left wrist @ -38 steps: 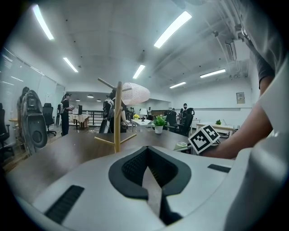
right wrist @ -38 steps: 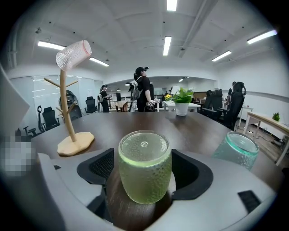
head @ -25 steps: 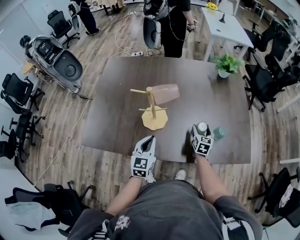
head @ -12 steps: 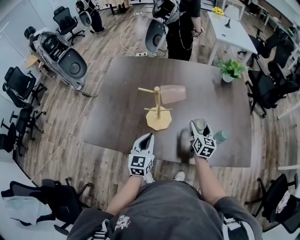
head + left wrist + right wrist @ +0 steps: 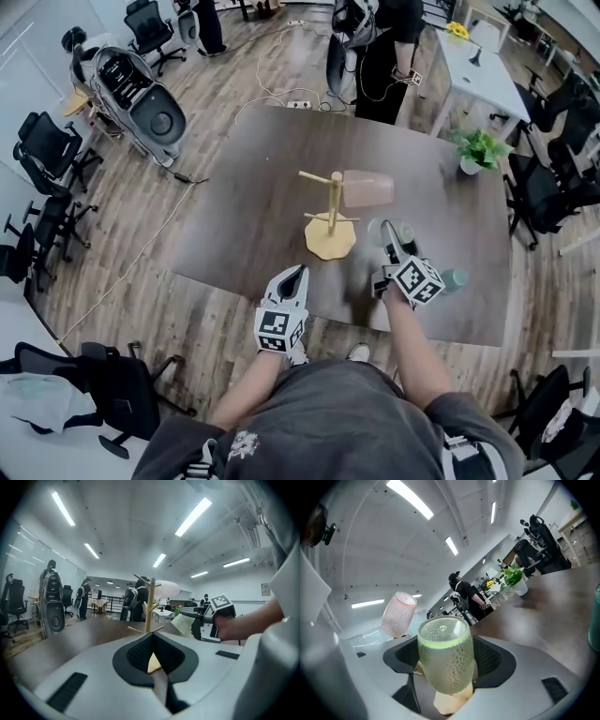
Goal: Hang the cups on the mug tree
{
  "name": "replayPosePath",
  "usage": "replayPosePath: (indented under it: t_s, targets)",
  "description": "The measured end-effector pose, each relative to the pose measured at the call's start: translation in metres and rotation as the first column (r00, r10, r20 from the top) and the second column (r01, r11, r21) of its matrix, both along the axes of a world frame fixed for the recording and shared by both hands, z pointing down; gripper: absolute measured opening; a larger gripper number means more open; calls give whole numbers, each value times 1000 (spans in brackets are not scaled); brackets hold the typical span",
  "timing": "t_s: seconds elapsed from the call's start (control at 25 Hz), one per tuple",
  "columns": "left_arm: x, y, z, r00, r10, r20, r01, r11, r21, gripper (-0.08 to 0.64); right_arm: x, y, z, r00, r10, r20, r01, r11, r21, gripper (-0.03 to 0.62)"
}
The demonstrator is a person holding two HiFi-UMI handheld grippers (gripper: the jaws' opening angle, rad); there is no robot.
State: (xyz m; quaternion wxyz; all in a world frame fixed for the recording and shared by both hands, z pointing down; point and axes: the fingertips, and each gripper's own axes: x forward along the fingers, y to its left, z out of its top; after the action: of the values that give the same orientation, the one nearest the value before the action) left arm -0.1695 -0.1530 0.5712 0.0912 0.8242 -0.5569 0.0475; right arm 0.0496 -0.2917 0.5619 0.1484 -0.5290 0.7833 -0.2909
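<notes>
Potted plant [image 5: 480,148] on tbl [image 5: 244,206] corner; chairs [image 5: 45,150] around.

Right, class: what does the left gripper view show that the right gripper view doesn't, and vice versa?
Only the left gripper view: the right gripper from outside, with its marker cube. Only the right gripper view: the potted plant and a teal cup at its edge. Both: the green cup in the right gripper and the pink cup on the mug tree.
</notes>
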Motion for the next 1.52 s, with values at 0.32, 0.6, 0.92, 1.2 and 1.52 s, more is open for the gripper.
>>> replayPosePath:
  t_s: [0.32, 0.6, 0.92, 1.2, 1.52]
  targets:
    - [-6, 4, 4, 1000, -11, 1, 11, 1000, -1, 8, -33, -23, 22, 974, -15, 224, 39, 994, -100, 356]
    - [-15, 2, 14, 999, -25, 21, 25, 999, -19, 8, -48, -34, 53, 950, -9, 311, 75, 977, -201, 356]
    - [-22, 3, 20, 999, -47, 25, 48, 998, -31, 8, -59, -39, 71, 946, -17, 323, 103, 962, -253, 356]
    - [-23, 2, 23, 998, -62, 26, 62, 997, -36, 8, -71, -44, 81, 945, -33, 327, 130, 951, -279, 356]
    - [-36, 6, 23, 996, -83, 30, 84, 996, -40, 8, -82, -45, 84, 951, -62, 304, 147, 953, -266, 356]
